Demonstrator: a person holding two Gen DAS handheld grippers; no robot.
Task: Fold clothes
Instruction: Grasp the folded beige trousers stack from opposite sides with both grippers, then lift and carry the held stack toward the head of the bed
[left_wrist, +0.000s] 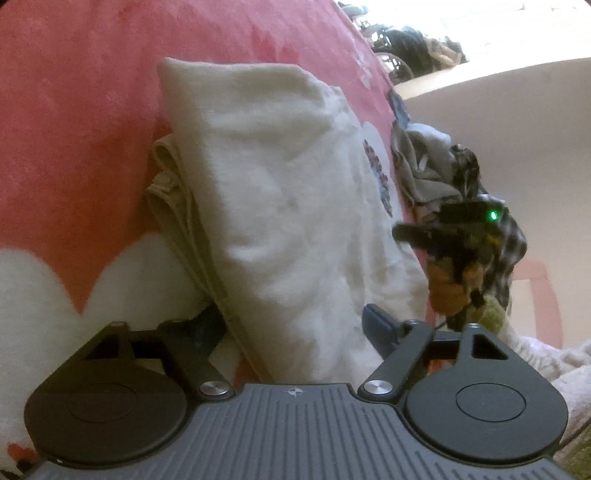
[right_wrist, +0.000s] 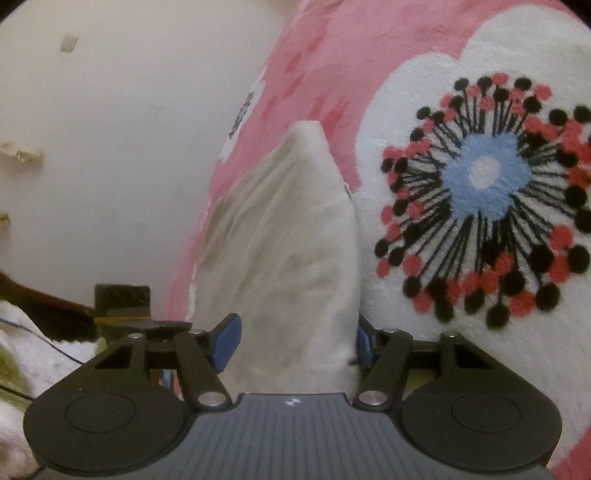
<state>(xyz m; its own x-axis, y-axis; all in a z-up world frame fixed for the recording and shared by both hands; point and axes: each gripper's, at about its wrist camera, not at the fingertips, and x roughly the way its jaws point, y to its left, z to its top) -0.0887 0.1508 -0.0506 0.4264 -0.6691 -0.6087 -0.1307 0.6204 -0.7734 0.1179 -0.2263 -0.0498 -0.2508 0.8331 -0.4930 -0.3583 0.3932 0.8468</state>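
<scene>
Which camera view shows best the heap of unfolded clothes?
The left wrist view. There the heap of unfolded clothes lies at the far edge of the pink blanket, behind the cream garment. The right wrist view does not show the heap, only the cream garment and the blanket.

Cream garment (left_wrist: 280, 206), folded w/ layered edges, lies on pink blanket (left_wrist: 74, 110).

Each claw has a grey ribbed housing flanked by two round black discs, with black link arms pinned by silver screws. The left claw (left_wrist: 295, 325) and right claw (right_wrist: 293, 341) carry blue fingertips (right_wrist: 225, 341), and a small crosshair mark sits on each housing's front edge.
</scene>
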